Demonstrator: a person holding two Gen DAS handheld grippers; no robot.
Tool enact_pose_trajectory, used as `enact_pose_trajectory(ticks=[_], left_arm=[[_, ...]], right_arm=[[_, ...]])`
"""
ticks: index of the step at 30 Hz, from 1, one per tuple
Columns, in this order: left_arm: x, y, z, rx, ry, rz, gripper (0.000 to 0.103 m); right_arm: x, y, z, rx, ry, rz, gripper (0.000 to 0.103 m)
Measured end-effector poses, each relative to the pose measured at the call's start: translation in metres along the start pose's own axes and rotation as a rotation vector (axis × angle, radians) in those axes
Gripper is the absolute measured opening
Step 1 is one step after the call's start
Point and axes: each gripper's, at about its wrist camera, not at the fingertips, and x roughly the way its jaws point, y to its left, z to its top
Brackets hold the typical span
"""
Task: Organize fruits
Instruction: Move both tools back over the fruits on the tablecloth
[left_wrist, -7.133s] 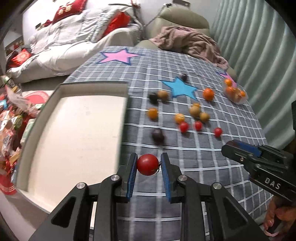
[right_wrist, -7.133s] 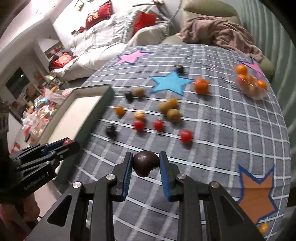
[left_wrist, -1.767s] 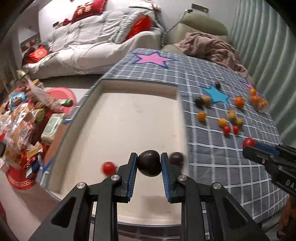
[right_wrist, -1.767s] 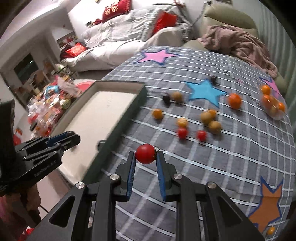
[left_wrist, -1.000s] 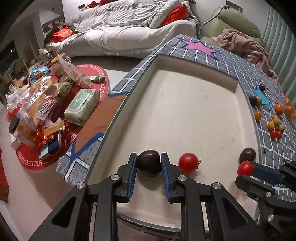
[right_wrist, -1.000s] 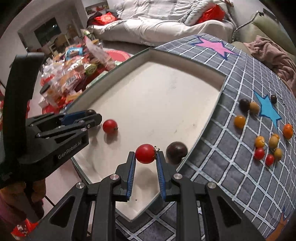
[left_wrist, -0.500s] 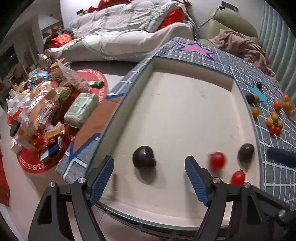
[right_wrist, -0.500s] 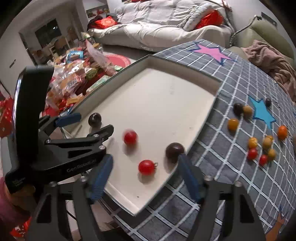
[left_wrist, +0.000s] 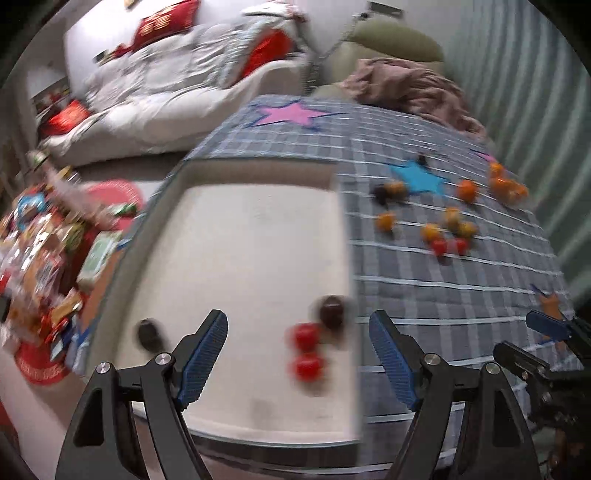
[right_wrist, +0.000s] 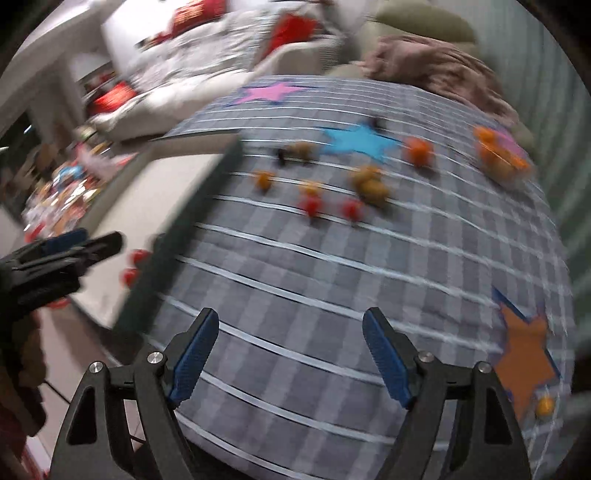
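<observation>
Two red cherry tomatoes (left_wrist: 307, 350) and a dark round fruit (left_wrist: 331, 314) are lying near the tray (left_wrist: 258, 173)'s right edge, a second dark fruit (left_wrist: 148, 332) sitting toward its left. More small fruits (right_wrist: 354, 192) are waiting scattered on the checked cloth (right_wrist: 369, 277) beyond. The left gripper (left_wrist: 298, 352) is hanging wide over the tray, holding nothing; the right gripper (right_wrist: 290, 352), jaws just opened wider and empty, is swinging over the cloth. This looks like the return between drops: next, each needs lining up over a loose fruit.

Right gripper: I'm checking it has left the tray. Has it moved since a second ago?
Yes. The right gripper, jaws just opened and empty, has swung from over the tray rightward over the checked cloth.
</observation>
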Motion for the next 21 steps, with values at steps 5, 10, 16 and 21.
enact_pose_trajectory(ticks=[5, 10, 16, 21], left_arm=[[0.0, -0.063, 0.005, 0.114, 0.003, -0.056, 0.08], [0.012, -0.11, 0.002, 0.18, 0.033, -0.081, 0.08], [0.028, -0.134, -0.002, 0.198, 0.066, -0.064, 0.08], [0.041, -0.135, 0.001, 0.179, 0.086, -0.038, 0.08]], right_arm=[[-0.023, -0.072, -0.026, 0.131, -0.048, -0.13, 0.083], [-0.046, -0.132, -0.053, 0.237, -0.105, -0.272, 0.083], [-0.037, -0.176, -0.073, 0.343, -0.092, -0.304, 0.083], [-0.023, -0.175, -0.075, 0.383, -0.111, -0.265, 0.083]])
